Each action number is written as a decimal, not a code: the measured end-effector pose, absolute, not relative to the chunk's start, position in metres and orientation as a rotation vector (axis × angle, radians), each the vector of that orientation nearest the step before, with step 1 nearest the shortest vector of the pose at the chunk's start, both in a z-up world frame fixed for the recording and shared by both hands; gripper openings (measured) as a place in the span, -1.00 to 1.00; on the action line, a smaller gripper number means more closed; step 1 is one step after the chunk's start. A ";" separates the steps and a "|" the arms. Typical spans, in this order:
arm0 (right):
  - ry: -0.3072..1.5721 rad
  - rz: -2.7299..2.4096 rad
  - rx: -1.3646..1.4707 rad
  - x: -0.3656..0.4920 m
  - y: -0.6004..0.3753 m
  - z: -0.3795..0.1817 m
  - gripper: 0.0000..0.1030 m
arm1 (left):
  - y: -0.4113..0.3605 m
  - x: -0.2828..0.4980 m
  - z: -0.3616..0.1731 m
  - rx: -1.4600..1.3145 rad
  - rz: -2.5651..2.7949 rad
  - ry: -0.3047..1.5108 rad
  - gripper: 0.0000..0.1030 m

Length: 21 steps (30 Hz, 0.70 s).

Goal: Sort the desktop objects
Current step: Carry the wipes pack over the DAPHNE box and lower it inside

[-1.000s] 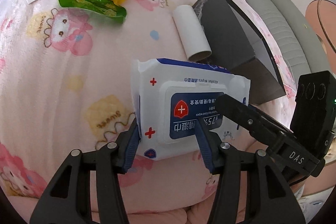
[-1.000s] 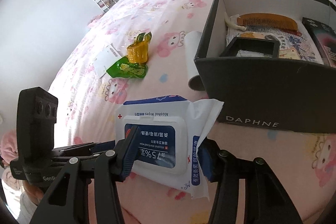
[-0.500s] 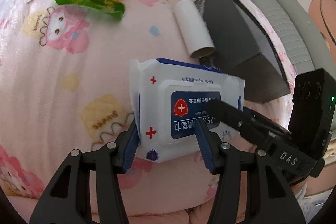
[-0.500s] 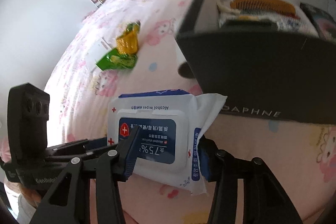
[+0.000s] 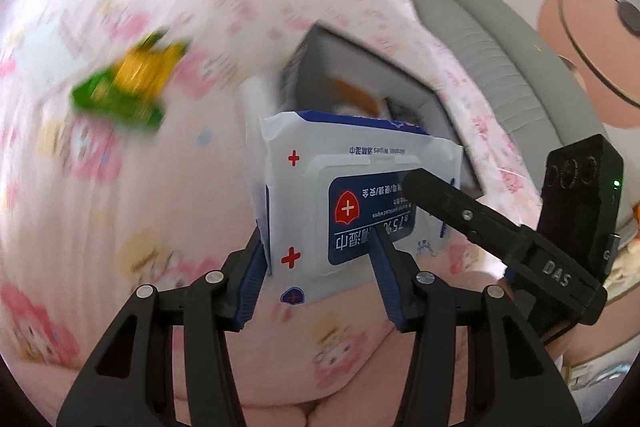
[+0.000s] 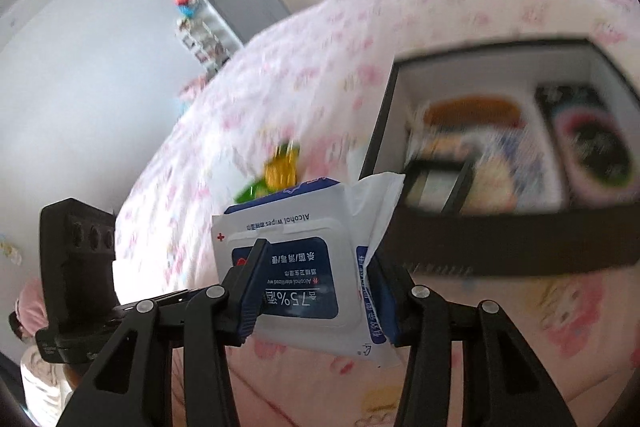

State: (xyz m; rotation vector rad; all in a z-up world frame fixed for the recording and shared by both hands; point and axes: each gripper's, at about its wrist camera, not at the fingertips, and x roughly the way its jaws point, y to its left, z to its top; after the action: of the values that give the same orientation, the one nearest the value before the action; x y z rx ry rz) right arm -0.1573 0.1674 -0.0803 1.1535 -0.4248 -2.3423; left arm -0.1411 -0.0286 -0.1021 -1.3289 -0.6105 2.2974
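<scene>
Wipes pack (image 5: 352,203): white and blue alcohol wipes packet, held in the air above the pink cartoon-print bed (image 5: 120,227), clear of its surface, just short of the box's near wall.
Left gripper (image 5: 320,259): jaws pinching one end of the pack.
Right gripper (image 6: 316,291): jaws pinching the other end of the same pack.
Pack direction: flip-lid label faces both cameras, printed text upside down; long axis runs between the two grippers.
Black box (image 6: 500,247): open-topped, on the bed beyond the pack; blurred items lie inside, among them an orange-brown one.
Snack wrapper (image 5: 128,87): green and yellow, blurred, on the bed well left of the box.
Open room: bare bedspread lies between the wrapper and the pack.
</scene>
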 end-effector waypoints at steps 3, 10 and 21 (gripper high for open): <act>-0.429 -2.397 1.092 -0.175 0.180 -0.061 -0.15 | -0.008 -0.165 -0.075 -1.280 2.306 -0.544 -0.03; -0.459 -2.521 1.049 -0.232 0.224 -0.029 -0.15 | 0.038 -0.229 -0.040 -1.247 2.310 -0.474 -0.03; -0.543 -2.497 1.296 -0.327 0.257 -0.093 -0.14 | 0.079 -0.316 -0.104 -1.445 2.269 -0.507 -0.02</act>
State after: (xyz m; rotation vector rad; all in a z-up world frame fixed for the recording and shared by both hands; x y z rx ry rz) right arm -0.3268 0.2568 -0.0930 1.2957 -0.5429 -2.4975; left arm -0.3164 0.0795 -0.1041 -1.4453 -0.5066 2.2689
